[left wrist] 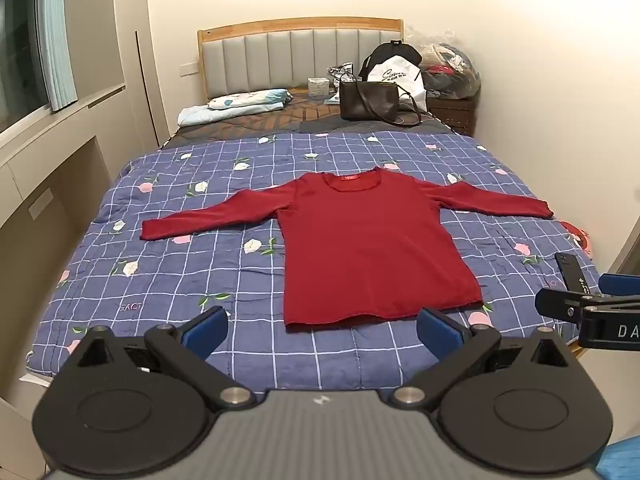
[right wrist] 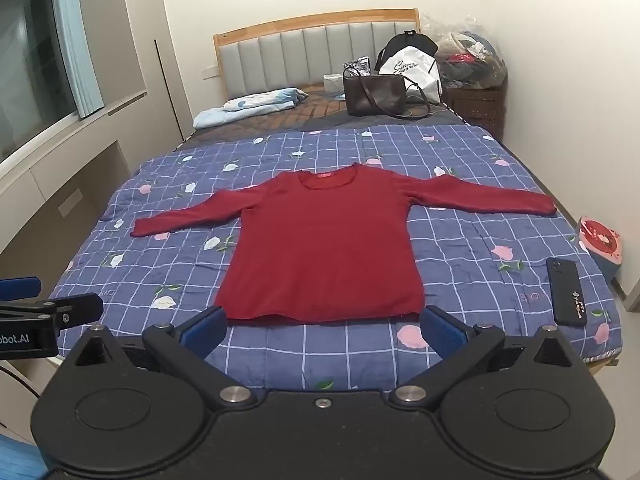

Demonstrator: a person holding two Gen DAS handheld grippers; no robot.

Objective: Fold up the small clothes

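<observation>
Lying flat on the blue checked quilt (left wrist: 168, 280), the red long-sleeved top (left wrist: 360, 240) was spread with both sleeves out to the sides and the hem toward the cameras. No fold was visible in it, so the task seemed to be at its very start, the step of approach. The left gripper (left wrist: 322, 330) hovered near the hem with its jaws wide apart and held nothing. The right gripper (right wrist: 324, 328) was the same, opened wide and empty, just before the hem and not touching the cloth. The next move probably called for each gripper to reach a sleeve or a shoulder, close on a single layer of the thin knit, and carry it across the body without dragging the whole top.

The right wrist view showed the whole black phone (right wrist: 567, 292) lying on the quilt well apart from the top, and a red and pink object (right wrist: 602, 242) at the edge of the bed; in the left wrist view the phone was partly hidden behind the right gripper. Both views showed the brown handbag (right wrist: 374, 94) near the headboard.
</observation>
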